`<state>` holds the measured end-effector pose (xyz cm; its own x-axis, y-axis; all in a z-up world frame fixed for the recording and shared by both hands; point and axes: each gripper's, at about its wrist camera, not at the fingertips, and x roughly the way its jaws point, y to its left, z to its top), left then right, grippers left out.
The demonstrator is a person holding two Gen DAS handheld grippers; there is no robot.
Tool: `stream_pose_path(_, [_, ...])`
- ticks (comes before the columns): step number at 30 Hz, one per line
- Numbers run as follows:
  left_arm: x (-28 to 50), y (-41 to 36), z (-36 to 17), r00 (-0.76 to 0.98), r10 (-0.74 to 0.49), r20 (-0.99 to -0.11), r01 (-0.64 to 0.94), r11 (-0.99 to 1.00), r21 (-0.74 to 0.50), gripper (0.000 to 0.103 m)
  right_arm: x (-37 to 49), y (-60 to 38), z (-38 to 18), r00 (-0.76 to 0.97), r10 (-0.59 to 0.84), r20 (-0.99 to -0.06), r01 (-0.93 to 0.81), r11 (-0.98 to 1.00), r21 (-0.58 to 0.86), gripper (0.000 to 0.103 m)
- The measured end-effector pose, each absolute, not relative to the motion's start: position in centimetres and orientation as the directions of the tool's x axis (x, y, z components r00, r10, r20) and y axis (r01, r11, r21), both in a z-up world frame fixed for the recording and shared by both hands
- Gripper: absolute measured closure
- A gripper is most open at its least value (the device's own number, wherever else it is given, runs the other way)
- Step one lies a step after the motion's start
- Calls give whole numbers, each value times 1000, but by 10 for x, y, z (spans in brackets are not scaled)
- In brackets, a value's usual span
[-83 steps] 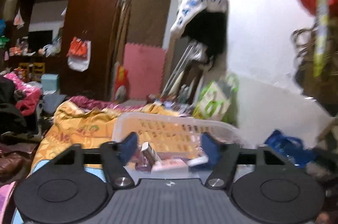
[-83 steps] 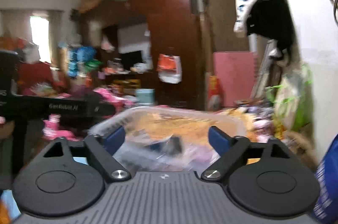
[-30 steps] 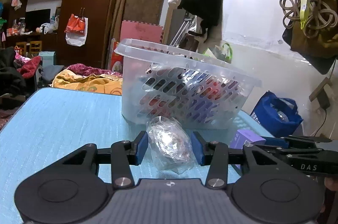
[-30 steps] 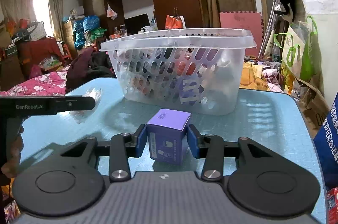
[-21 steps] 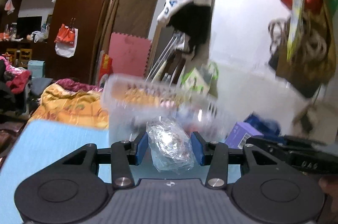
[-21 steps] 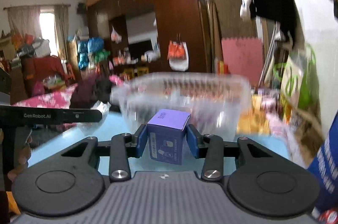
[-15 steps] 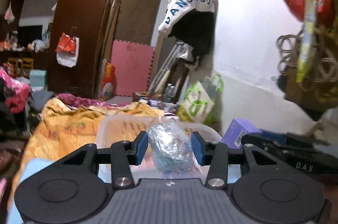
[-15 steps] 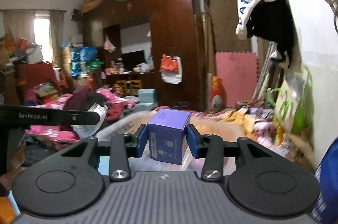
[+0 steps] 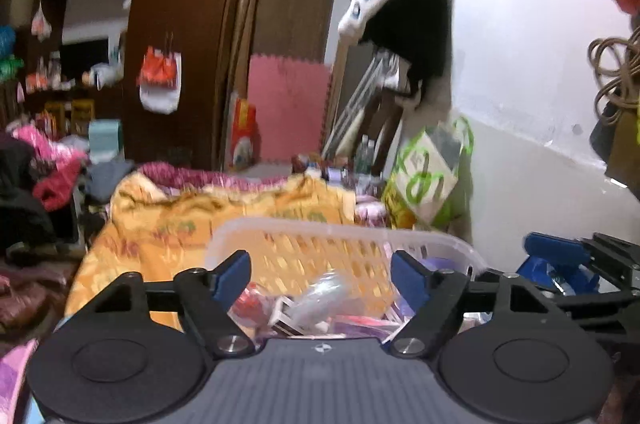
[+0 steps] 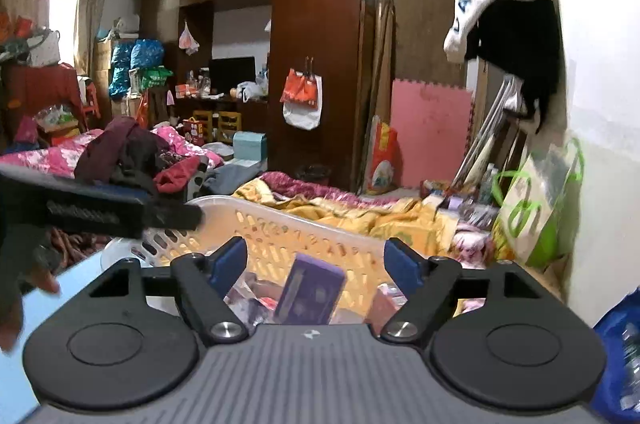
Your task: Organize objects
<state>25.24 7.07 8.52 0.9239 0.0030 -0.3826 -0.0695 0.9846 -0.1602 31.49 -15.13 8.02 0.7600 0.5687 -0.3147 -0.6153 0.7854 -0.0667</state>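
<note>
left gripper (image 9: 320,278): jaws just sprung wide, nothing held
bag (image 9: 320,298): below the pads, among the basket's clutter (blurred)
right gripper (image 10: 314,262): jaws just opened wide, empty
box (image 10: 311,290): tilted inside basket (image 10: 280,224)

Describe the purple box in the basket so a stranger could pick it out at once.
Find the pale slotted plastic basket in front of the yellow bedding. Inside it, between the open pads of the right gripper, the purple box sits tilted among the clutter. It alone is a solid purple block with small pale printed panels on its side.
</note>
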Motion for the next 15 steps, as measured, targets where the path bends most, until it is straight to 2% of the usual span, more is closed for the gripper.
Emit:
stream_pose_path(1, [243, 73, 87, 933, 5, -361, -68, 984, -164, 14, 307, -160, 82, 755, 586, -296, -625, 779, -49, 11])
stream_pose_path(2, [230, 75, 90, 944, 3, -331, -62, 984, -168, 11, 299, -168, 85, 750, 602, -274, -633, 774, -33, 0])
stream_pose_path(4, [212, 75, 94, 960, 14, -281, -60, 986, -157, 1, 283, -181, 87, 738, 623, -257, -649, 761, -20, 0])
stream_pose_path(7, [186, 70, 97, 973, 63, -222, -91, 989, -116, 0, 266, -190, 83, 744, 601, -292, -634, 773, -25, 0])
stream_pose_path(9, [179, 65, 97, 965, 106, -242, -129, 988, -83, 0, 260, -187, 77, 802, 496, -332, -543, 837, -62, 0])
stream_pose_path(11, [181, 64, 95, 947, 99, -305, -124, 990, -64, 0, 253, -187, 71, 851, 414, -324, -461, 884, -82, 0])
stream_pose_path(13, [188, 62, 89, 918, 65, -390, -97, 993, -61, 0, 249, -188, 68, 871, 385, -307, -429, 898, -93, 0])
stream_pose_path(15, [193, 60, 82, 903, 58, -426, -94, 994, -63, 0, 254, -190, 70, 857, 387, -339, -425, 904, -41, 0])
